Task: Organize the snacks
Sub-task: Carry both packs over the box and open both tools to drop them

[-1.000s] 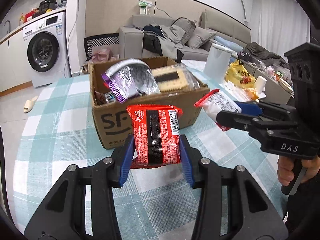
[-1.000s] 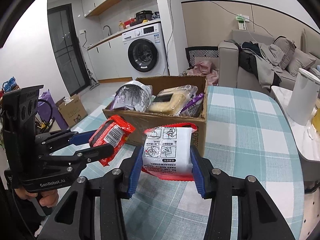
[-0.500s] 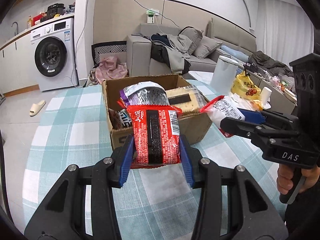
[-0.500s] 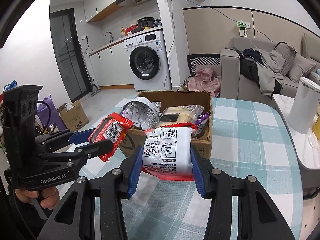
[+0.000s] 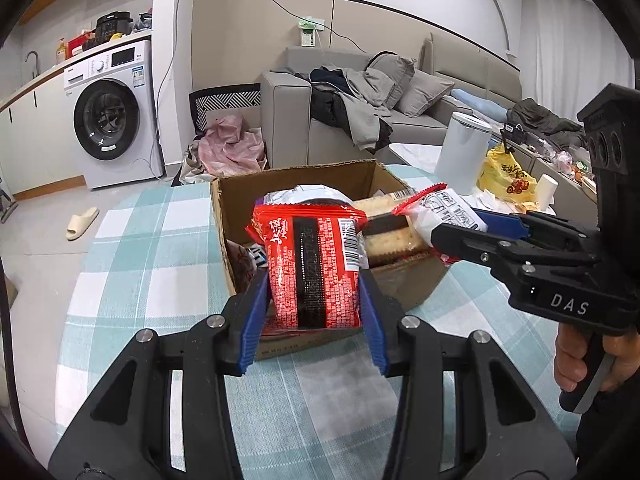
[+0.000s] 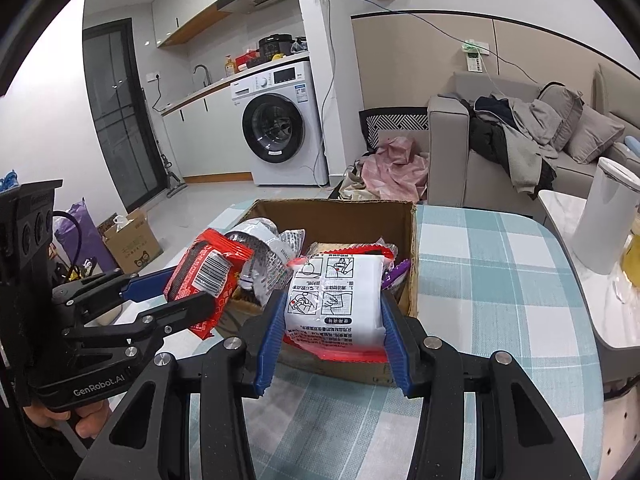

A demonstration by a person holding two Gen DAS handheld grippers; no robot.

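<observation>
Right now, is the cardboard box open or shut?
Open: the cardboard box has no lid over it, and snack packets stick up past its rim.

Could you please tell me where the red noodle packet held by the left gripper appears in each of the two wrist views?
Left wrist view: the red noodle packet sits at centre, upright between the left gripper fingers, in front of the cardboard box.
Right wrist view: the packet appears at left, seen side-on, beside the box's near left corner.
Shared landmark: the washing machine beyond the table.
</observation>
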